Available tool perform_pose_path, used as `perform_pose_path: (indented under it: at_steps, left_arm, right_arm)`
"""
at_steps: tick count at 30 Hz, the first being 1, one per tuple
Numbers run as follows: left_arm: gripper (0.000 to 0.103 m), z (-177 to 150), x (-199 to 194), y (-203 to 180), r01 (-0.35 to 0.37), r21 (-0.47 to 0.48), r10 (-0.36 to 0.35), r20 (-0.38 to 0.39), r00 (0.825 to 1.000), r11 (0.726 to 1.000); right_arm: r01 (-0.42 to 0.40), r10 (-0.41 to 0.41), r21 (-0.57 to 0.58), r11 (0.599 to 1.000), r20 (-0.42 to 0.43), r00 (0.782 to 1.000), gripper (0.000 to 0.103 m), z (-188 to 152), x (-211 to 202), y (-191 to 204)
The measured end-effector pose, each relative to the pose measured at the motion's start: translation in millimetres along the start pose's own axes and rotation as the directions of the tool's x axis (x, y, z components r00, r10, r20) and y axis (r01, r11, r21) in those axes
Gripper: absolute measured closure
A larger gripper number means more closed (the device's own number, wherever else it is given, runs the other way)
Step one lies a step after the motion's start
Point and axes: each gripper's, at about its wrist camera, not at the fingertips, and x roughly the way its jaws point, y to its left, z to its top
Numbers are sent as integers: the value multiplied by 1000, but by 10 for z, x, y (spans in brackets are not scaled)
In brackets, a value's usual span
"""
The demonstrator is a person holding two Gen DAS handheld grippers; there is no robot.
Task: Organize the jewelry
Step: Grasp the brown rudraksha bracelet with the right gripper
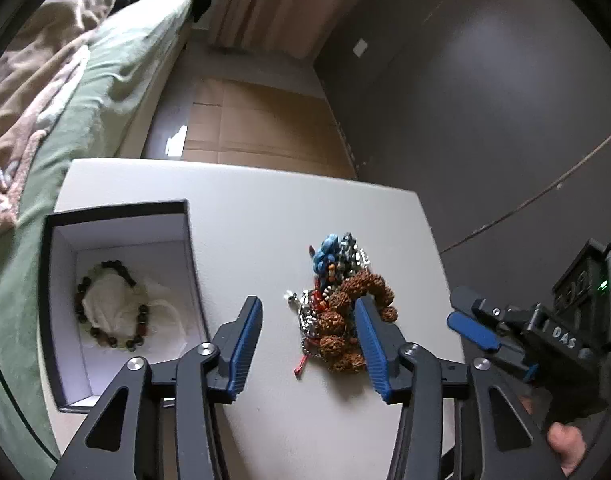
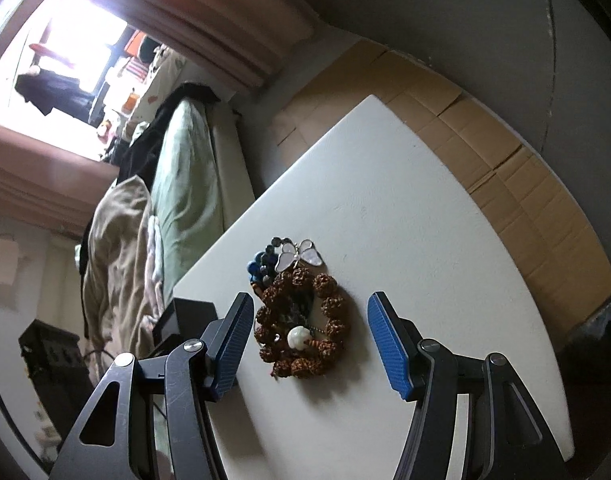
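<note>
- My left gripper (image 1: 307,322) hangs over the near part of the white table (image 1: 241,216), jaws apart, nothing between the pads; its right finger (image 1: 371,344) overlaps the heap's edge in this view, contact I cannot tell.
- My right gripper (image 2: 309,338) is also spread and empty, fingers either side of the heap in its own view, above it, not pressing on anything.
- From the left camera the right gripper shows at the table's right edge, a bit of hand (image 1: 565,440) behind it.
- Jewelry heap (image 1: 339,304) sits mid-table, toward the right edge: a brown rough-bead bracelet (image 2: 301,324) on top, blue beads (image 1: 325,250), silver chain, red bits, a white butterfly pendant (image 2: 299,258) on the far side. All tangled together.
- Black box (image 1: 117,210), white lining, stands at the table's left edge, open. One bracelet (image 1: 113,308) of dark and pale beads lies inside on the floor of it.
- Progress, as I judge it: one piece boxed, the whole heap left. Early.
- Beyond the far edge: cardboard (image 1: 261,124) on the floor, a bed (image 1: 85,92) to the left.
</note>
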Motion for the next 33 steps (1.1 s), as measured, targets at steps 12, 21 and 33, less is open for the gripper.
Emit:
perform_pose_path:
  at_steps: [12, 21, 33]
  left_arm:
    - [74, 36, 129, 23, -29, -4, 29, 2, 1000, 1000]
    - [75, 124, 3, 156, -22, -54, 24, 40, 999, 998]
    - [75, 126, 28, 161, -13, -52, 15, 26, 1000, 999]
  right_arm:
    - [82, -89, -95, 992, -71, 994, 59, -34, 302, 63]
    - [153, -169, -153, 976, -96, 981, 65, -87, 514, 142]
    - [209, -221, -166, 964, -59, 973, 82, -23, 512, 83]
